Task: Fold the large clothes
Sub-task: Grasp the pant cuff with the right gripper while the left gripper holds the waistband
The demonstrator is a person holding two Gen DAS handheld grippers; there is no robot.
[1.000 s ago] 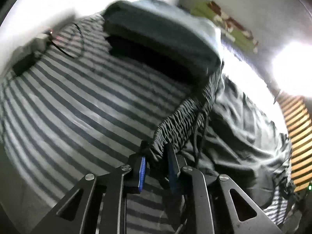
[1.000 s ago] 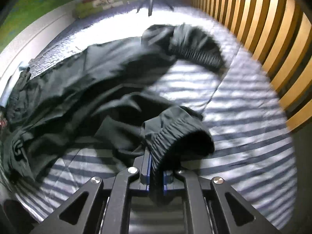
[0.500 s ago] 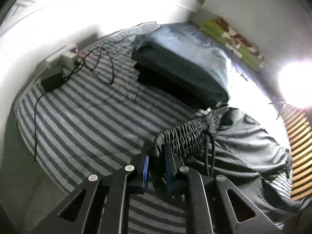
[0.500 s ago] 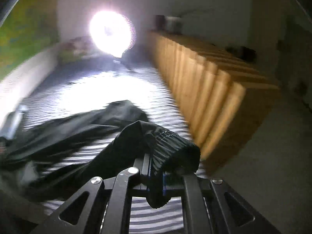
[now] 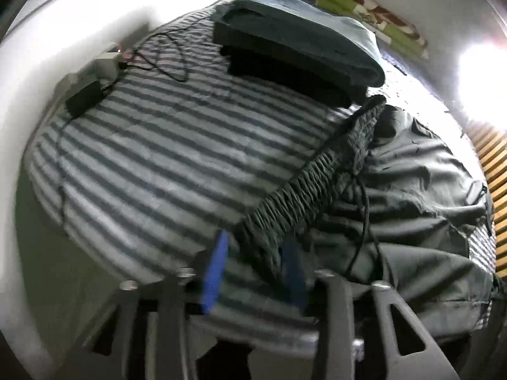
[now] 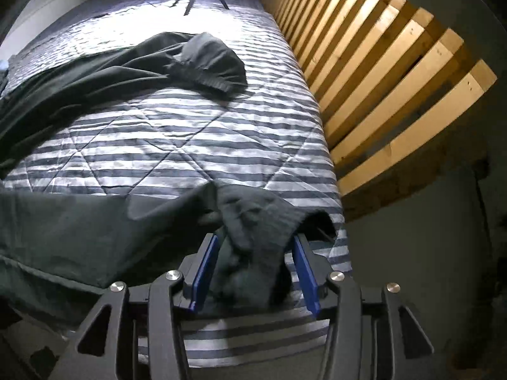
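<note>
While the dark trousers (image 5: pixel 412 196) lie spread on the striped bed (image 5: pixel 158 145), both grippers' fingers stand spread, the left gripper (image 5: pixel 253 272) around the waistband, the right gripper (image 6: pixel 253 269) around a cuff, apparently releasing them flat for folding.

The left gripper (image 5: pixel 253 272) has its blue-padded jaws spread wide apart. The right gripper (image 6: pixel 253 269) is likewise parted, its fingers (image 6: pixel 202 269) standing clear.

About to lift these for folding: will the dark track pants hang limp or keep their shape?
Probably limp: the track pants lie creased over the striped quilt. The gathered waistband looks thicker, so likely bunches. The sheen suggests the fabric may slip.
</note>
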